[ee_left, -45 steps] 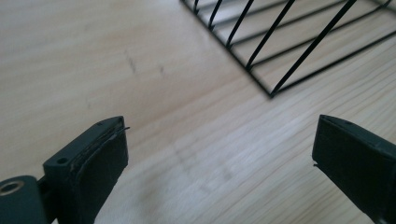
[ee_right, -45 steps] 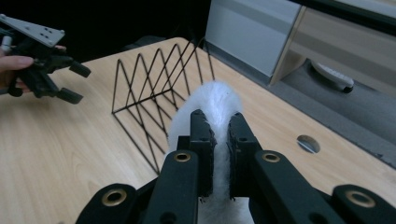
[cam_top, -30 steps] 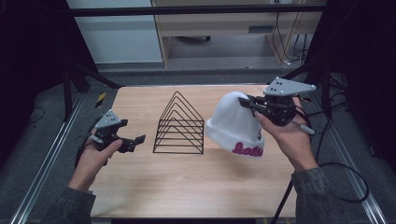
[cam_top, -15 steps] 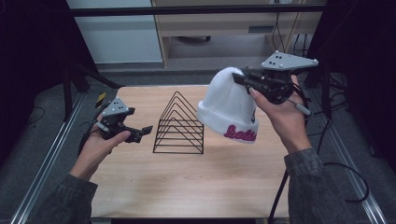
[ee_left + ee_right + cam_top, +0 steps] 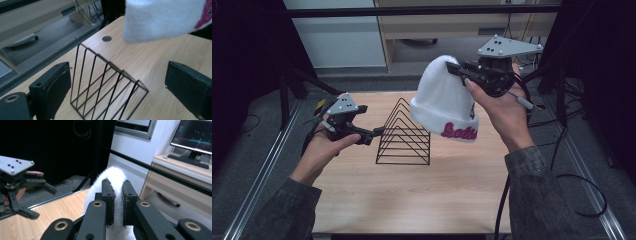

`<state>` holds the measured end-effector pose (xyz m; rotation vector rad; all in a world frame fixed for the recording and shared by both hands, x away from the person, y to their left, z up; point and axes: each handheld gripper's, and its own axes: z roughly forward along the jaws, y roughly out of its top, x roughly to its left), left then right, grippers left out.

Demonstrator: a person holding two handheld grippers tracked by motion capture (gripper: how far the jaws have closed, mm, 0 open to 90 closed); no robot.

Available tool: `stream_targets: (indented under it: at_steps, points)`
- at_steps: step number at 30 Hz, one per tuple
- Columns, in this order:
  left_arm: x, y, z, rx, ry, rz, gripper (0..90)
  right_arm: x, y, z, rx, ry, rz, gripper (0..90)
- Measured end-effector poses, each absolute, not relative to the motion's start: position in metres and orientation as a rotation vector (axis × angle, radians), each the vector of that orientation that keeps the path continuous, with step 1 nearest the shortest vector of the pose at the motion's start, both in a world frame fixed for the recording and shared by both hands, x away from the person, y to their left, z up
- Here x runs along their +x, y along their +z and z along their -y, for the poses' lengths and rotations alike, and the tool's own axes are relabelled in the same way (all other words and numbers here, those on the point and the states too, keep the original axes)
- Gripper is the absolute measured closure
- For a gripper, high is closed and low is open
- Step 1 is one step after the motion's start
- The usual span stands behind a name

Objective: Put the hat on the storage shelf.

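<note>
One white knit beanie (image 5: 443, 102), fuzzy, pink lettering on cuff, hanging limp

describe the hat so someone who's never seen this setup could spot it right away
Start at the light wooden table and find the black wire rack of triangular dividers near its middle. Just right of and above the rack, the right gripper pinches the crown of a white beanie, which hangs clear of the tabletop. It is the only soft, fuzzy thing there, with pink lettering on its folded cuff.
</note>
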<state>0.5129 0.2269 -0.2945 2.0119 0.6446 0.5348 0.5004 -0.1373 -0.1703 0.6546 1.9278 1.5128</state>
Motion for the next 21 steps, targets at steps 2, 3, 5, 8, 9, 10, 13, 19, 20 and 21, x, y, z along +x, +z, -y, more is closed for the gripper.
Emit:
stream_targets:
  at_steps: [2,3,5,8,9,10,13,19,20,21]
  points:
    - [0.513,-0.292,-0.224,1.993,0.526,-0.636,7.6,0.501,-0.169,0.136,0.653,1.529,-1.926,83.7]
    - [0.513,-0.292,-0.223,1.986,0.522,-0.634,9.1,0.501,-0.169,0.134,0.649,1.533,-1.925,83.7]
    - [0.514,-0.292,-0.222,1.975,0.512,-0.631,14.1,0.502,-0.167,0.128,0.636,1.543,-1.927,83.7]
    - [0.516,-0.293,-0.219,1.971,0.496,-0.619,17.0,0.502,-0.166,0.123,0.629,1.553,-1.929,83.7]
    - [0.516,-0.293,-0.218,1.973,0.492,-0.610,17.0,0.502,-0.166,0.121,0.627,1.557,-1.931,83.7]
    - [0.516,-0.293,-0.216,1.971,0.489,-0.604,18.3,0.503,-0.165,0.115,0.615,1.562,-1.937,83.7]
    - [0.518,-0.295,-0.211,1.982,0.485,-0.587,19.4,0.504,-0.164,0.109,0.602,1.565,-1.943,83.7]
    - [0.526,-0.297,-0.204,1.969,0.470,-0.589,20.0,0.510,-0.162,0.091,0.576,1.597,-1.960,83.7]
    - [0.528,-0.297,-0.202,1.960,0.470,-0.596,20.0,0.511,-0.161,0.089,0.573,1.602,-1.961,83.7]
    - [0.530,-0.298,-0.203,1.956,0.469,-0.601,20.0,0.512,-0.159,0.085,0.566,1.611,-1.965,83.7]
